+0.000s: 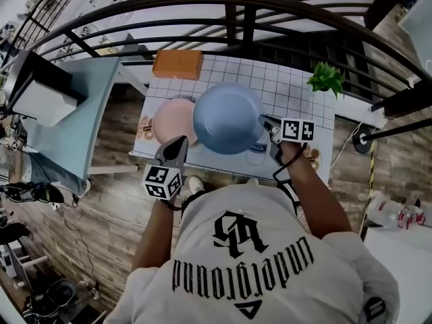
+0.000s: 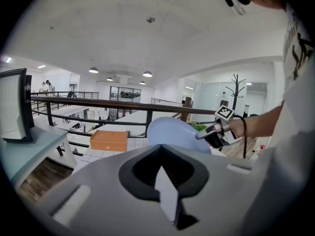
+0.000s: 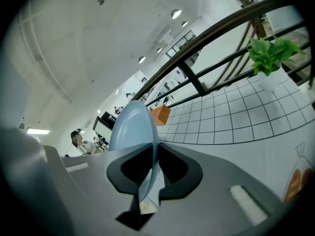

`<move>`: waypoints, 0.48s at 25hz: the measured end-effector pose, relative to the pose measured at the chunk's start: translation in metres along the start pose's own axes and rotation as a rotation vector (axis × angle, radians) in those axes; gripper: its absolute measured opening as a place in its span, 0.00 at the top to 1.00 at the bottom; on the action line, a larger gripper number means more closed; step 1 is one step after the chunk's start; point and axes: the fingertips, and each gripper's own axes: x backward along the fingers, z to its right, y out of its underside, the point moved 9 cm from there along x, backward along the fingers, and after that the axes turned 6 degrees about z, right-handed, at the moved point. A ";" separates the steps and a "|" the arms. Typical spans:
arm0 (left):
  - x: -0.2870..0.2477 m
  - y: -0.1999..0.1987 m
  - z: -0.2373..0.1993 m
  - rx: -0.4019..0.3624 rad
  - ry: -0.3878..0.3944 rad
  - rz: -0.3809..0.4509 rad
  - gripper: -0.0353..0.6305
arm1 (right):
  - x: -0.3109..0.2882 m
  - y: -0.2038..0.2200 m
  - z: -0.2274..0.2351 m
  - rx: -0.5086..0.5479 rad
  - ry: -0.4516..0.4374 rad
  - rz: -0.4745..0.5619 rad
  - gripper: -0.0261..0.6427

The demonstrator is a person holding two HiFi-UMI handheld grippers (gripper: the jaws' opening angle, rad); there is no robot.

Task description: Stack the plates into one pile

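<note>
I have the right hand-held gripper [image 1: 264, 121] clenched on the rim of the blue plate [image 1: 228, 118]. In the right gripper view the two jaws [image 3: 150, 168] pinch the plate's [image 3: 130, 127] near edge, and the plate runs away from them edge-on. From the head view it hangs over the middle of the desk [image 1: 297, 86], lifted off the checked white cloth. Its left side overlaps the right side of the pink plate [image 1: 172, 120]. The left gripper view also shows the blue plate [image 2: 172, 134] raised and tilted, held at its right rim.

The pink plate lies flat on the left half of the desk, near the left edge. I cannot tell whether the two plates touch.

My left hand-held gripper [image 1: 177, 144] is closed and empty. Its jaws [image 2: 165, 181] meet with nothing between them. It sits at the near edge of the desk toward the near left corner, pointing at the pink plate but apart from it.

An orange box [image 1: 177, 64] stands at the far left corner, and a small green plant [image 1: 327, 78] stands at the far right corner. A dark railing [image 1: 243, 5] curves past the far edge.
</note>
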 end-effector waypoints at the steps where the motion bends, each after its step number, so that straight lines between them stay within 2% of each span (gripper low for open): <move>1: 0.004 0.001 -0.010 0.006 -0.003 0.002 0.87 | -0.007 0.002 -0.007 0.001 0.002 -0.002 0.91; 12: 0.055 -0.001 -0.125 -0.006 0.057 -0.011 0.87 | -0.083 0.035 -0.093 -0.014 0.045 0.030 0.91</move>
